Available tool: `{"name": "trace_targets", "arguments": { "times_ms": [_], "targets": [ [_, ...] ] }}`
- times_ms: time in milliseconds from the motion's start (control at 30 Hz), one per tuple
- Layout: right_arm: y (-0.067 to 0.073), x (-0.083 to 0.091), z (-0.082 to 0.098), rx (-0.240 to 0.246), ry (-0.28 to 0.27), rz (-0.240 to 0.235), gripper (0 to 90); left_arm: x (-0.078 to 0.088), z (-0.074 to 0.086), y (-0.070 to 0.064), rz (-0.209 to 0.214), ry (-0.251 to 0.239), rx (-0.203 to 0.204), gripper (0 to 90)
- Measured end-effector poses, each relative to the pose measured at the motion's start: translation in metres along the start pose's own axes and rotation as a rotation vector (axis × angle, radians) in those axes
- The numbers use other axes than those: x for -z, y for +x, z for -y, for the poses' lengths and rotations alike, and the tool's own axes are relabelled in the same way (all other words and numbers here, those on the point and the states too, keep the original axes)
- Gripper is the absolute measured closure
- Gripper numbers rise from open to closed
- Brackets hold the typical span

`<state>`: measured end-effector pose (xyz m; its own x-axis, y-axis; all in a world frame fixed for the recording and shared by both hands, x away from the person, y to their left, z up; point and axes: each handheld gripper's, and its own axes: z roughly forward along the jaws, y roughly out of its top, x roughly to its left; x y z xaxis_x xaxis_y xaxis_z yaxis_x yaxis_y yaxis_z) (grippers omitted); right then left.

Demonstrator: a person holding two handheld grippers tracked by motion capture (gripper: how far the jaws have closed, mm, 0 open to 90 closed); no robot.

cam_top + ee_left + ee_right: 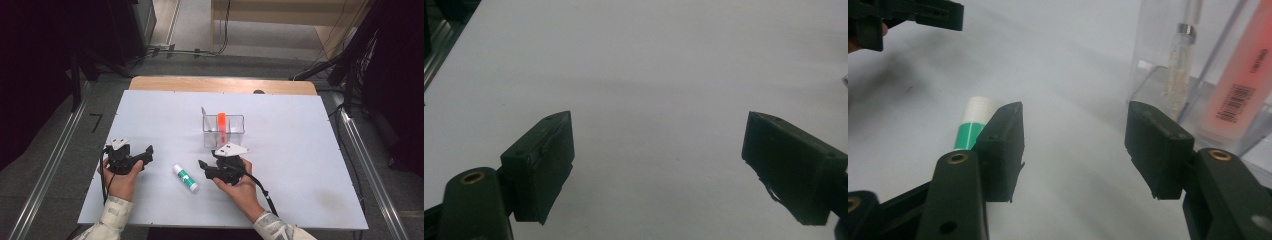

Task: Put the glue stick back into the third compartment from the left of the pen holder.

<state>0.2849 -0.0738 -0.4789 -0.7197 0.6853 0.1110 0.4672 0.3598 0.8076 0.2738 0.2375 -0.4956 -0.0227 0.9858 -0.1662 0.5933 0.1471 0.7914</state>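
1. Resting on the white desk (300, 150), the left gripper (145, 156) sits in the person's left hand (121, 179) near the desk's left edge, toward the near side.
2. Seen in the left gripper view, the left gripper (658, 167) has its jaws spread wide, with bare white desk surface (654, 65) between them and nothing held.
3. Held in the right hand (242, 187), the right gripper (206, 166) lies near the middle of the desk's near half, its jaws pointing toward the left edge.
4. Shown in the right gripper view, the right gripper (1074, 145) is also spread, gripping nothing.
5. A glue stick (185, 178) with a white cap and green band lies flat on the desk between the two grippers, apart from both; in the right gripper view the glue stick (973, 125) is partly hidden behind one jaw.
6. A clear plastic container (223, 131) stands just beyond the right gripper, near the desk's centre.
7. An orange marker (221, 122) stands inside it; in the right gripper view the marker (1248, 75) leans beside a clear pen (1180, 55) in the container (1148, 80).
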Motion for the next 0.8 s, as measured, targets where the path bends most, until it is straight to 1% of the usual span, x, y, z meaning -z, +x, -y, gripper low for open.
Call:
{"name": "trace_targets", "arguments": {
  "times_ms": [567, 667, 800],
  "targets": [
    [0.022, -0.015, 0.000, 0.039, 0.033, -0.057, 39.2, 0.000, 0.000, 0.000, 0.002, 0.000, 0.000, 14.0],
    [0.026, -0.018, 0.000, 0.041, 0.039, -0.062, 39.3, 0.000, 0.000, 0.000, 0.003, 0.001, -0.001, 14.0],
    [0.030, -0.021, 0.002, 0.055, 0.046, -0.070, 39.2, 0.000, 0.000, 0.001, 0.004, 0.001, -0.001, 14.0]
  ]
}}
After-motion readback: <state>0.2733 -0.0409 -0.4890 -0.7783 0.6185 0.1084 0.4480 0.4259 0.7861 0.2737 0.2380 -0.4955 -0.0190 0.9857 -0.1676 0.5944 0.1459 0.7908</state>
